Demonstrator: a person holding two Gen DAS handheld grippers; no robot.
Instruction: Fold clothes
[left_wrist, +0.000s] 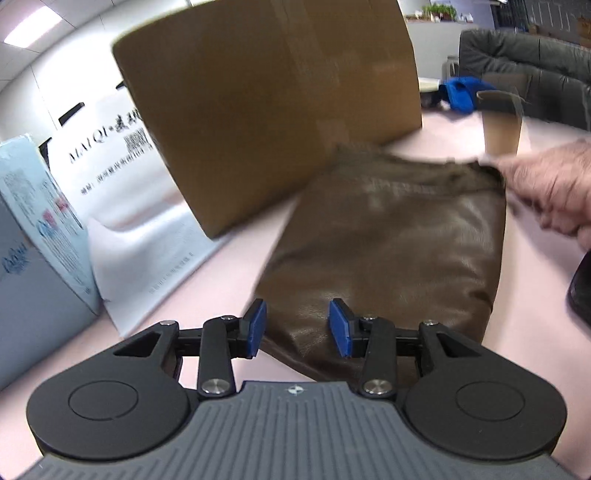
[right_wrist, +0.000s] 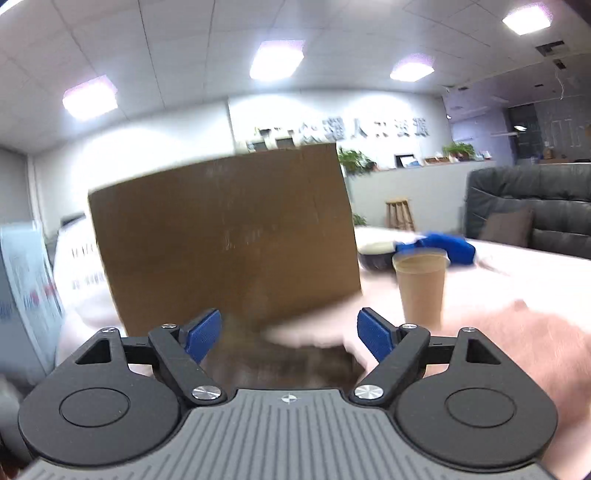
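My left claw (left_wrist: 297, 326) is released, its blue pads astride the near edge of the folded dark-brown leather garment (left_wrist: 388, 251) without pressing it. The garment lies flat on the pink tabletop (left_wrist: 236, 273), against the big brown cardboard box (left_wrist: 266, 103). My right claw (right_wrist: 290, 334) gapes wide, nothing gripped, blurred garment below it.

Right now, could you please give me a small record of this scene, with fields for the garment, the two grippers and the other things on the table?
garment: brown leather garment, folded, lying on the pink table
left gripper: open, over the garment's near edge
right gripper: open, nothing between the pads
hand: at the garment's far right corner
behind garment: cardboard box
also on table: paper cup, blue cloth
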